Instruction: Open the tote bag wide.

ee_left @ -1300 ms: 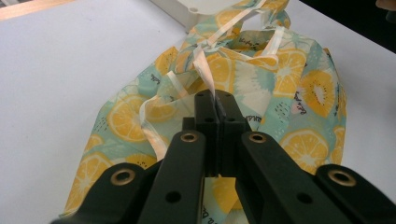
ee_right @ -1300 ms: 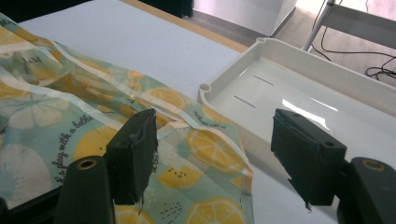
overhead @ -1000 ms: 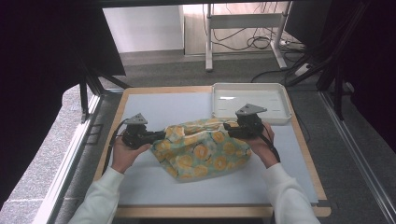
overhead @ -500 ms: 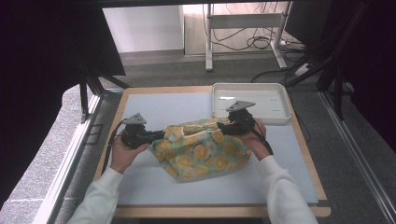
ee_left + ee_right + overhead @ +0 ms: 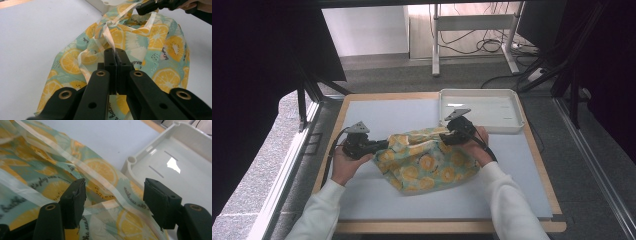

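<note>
Looks like a lab or test workspace. Wood-edged table with pale grey mat [image 5: 377,200] on grey carpeted floor [image 5: 287,170]. Black metal rig struts [image 5: 304,95] beside left gripper [image 5: 379,145]. Beyond: white metal-legged desk frame [image 5: 472,30] over loose black cables [image 5: 492,46]. Dark surrounds.

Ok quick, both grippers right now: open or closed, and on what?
Left gripper: closed on a pale ribbon of the fruit-print bag.
Right gripper: open over the bag, gripping nothing.
</note>
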`<state>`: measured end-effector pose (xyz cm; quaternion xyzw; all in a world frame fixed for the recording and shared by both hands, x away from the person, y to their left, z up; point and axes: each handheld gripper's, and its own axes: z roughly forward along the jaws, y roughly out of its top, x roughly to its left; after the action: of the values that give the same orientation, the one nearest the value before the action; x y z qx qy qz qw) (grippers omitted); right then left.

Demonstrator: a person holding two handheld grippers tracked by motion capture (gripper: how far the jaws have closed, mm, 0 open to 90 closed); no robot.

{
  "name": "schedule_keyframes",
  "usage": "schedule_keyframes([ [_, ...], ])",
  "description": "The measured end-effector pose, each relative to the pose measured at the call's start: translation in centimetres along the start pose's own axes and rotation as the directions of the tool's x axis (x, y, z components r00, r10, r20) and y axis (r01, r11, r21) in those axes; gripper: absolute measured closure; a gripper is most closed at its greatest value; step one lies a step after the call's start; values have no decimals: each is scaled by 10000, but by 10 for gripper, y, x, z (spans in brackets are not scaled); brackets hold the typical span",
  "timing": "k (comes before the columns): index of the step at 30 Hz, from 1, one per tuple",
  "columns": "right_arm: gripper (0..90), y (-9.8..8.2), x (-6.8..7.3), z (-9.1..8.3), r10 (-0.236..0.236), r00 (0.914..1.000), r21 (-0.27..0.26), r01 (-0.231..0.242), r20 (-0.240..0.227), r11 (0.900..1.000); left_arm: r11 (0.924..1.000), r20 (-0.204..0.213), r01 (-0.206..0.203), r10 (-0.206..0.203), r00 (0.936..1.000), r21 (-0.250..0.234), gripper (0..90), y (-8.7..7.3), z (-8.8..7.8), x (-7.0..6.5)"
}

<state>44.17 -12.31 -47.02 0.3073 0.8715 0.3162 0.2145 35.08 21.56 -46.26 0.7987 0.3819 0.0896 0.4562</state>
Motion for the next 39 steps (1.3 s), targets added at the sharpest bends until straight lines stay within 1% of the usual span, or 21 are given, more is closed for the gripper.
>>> schedule_keyframes([
  [4,374,-2,-1,6,-16,10000,181,15,58,9998,10000,-8,2,-2,10000,-13,900,0,0,1],
  [5,420,-3,-2,10,-197,9997,280,192,156,9994,10000,-21,-5,4,10000,-10,900,0,-1,1],
  [9,543,-4,-2,14,-315,9993,421,306,213,9986,10000,-19,35,-35,10000,7,900,-1,-1,2],
  [11,619,-4,-3,16,-320,9993,483,310,203,9984,10000,-21,38,-38,10000,4,900,-1,-1,2],
  [12,656,-4,-4,16,-303,9994,438,295,190,9986,10000,-19,39,-39,10000,3,900,-1,-1,2],
  [16,799,-4,-6,12,32,10000,84,-32,3,10000,10000,-30,55,-55,10000,-5,900,-1,-1,3],
  [19,866,-4,-8,9,164,9998,-10,-165,-134,9999,10000,-28,63,-63,10000,3,900,-2,-1,3],
  [21,885,-5,-9,7,282,9994,-83,-283,-191,9996,10000,-35,64,-64,10000,4,900,-2,-1,3],
  [24,889,-5,-10,4,447,9986,-242,-454,-287,9987,10000,-45,67,-67,10000,10,900,-2,-1,3],
  [29,890,-5,-11,-3,588,9970,-549,-615,-499,9966,10000,-49,83,-83,10000,2,900,-2,-1,4],
  [33,891,-5,-11,-8,736,9947,-826,-795,-720,9934,10000,-40,95,-95,9999,16,900,-2,-1,4],
  [39,891,-4,-10,-16,867,9923,-1140,-966,-889,9888,9999,-42,102,-102,9999,16,900,-2,-1,4],
])
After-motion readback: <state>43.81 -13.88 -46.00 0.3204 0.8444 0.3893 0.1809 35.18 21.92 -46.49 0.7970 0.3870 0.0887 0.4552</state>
